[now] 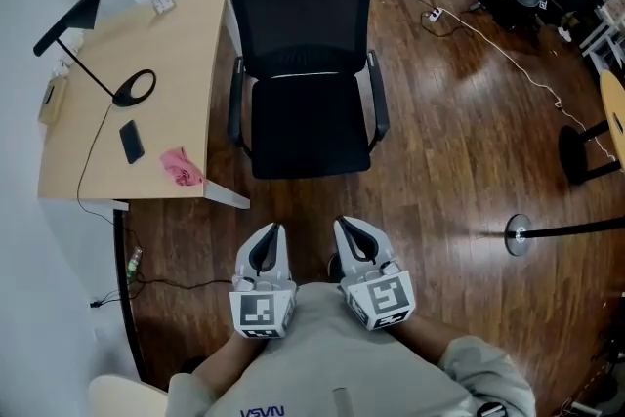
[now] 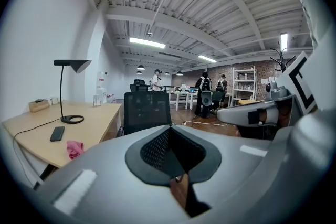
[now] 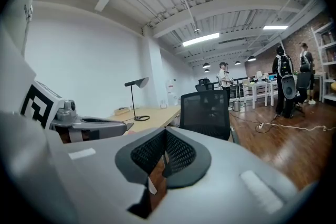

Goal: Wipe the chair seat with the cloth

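Nearby, lamp (image 1: 134,88), phone (image 1: 131,141) and cloth (image 1: 182,167) share desk (image 1: 186,63).

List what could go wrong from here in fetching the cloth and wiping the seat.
1. The pink cloth lies close to the near edge of the desk, beside the phone; a sloppy grab could push either off.
2. The left gripper and right gripper are both shut, so one must open first.
3. The office chair may swivel or roll away under wiping pressure.
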Tool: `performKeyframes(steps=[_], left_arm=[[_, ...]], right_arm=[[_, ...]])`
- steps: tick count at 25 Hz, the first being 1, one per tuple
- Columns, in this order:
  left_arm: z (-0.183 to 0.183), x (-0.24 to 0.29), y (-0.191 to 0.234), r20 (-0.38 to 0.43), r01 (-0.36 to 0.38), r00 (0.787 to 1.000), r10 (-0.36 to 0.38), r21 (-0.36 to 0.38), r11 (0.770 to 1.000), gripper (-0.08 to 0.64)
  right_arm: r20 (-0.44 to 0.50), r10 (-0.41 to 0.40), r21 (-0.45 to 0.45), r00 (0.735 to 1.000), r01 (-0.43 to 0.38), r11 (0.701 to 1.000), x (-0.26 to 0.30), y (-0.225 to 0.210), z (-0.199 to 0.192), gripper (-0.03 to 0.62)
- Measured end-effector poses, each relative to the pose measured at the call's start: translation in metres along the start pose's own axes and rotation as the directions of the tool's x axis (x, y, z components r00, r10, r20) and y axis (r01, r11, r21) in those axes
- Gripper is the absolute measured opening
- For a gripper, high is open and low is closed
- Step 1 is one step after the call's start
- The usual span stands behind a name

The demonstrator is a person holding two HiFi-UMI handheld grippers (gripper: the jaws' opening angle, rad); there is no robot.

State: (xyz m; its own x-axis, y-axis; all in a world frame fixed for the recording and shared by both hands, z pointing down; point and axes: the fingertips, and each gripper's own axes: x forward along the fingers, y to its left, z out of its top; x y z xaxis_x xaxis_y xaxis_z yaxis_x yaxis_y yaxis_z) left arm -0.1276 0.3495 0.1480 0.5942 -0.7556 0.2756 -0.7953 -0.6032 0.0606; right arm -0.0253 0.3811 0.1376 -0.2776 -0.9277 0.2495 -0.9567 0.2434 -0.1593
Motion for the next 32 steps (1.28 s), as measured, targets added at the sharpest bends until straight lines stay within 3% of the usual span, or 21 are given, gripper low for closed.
performKeyframes(steps=[10, 15, 32], left_arm=[[0.007, -0.012, 0.032, 0.030, 0.053, 0.998, -0.053, 0.009, 0.999, 0.005], [-0.002, -0.011, 0.035, 0.006, 0.072, 0.997, -0.072, 0.015, 0.997, 0.005], [-0.008, -0.012, 0.026, -0.001, 0.059, 0.998, -0.059, 0.010, 0.998, 0.005]], right_arm=[[0.003, -0.081, 0.024, 0.997, 0.081, 0.996, 0.005, 0.021, -0.001, 0.000], [-0.005, -0.097, 0.030, 0.995, 0.097, 0.995, 0.004, 0.024, -0.005, 0.000], [-0.011, -0.082, 0.032, 0.997, 0.082, 0.996, -0.002, 0.020, -0.010, 0.000]])
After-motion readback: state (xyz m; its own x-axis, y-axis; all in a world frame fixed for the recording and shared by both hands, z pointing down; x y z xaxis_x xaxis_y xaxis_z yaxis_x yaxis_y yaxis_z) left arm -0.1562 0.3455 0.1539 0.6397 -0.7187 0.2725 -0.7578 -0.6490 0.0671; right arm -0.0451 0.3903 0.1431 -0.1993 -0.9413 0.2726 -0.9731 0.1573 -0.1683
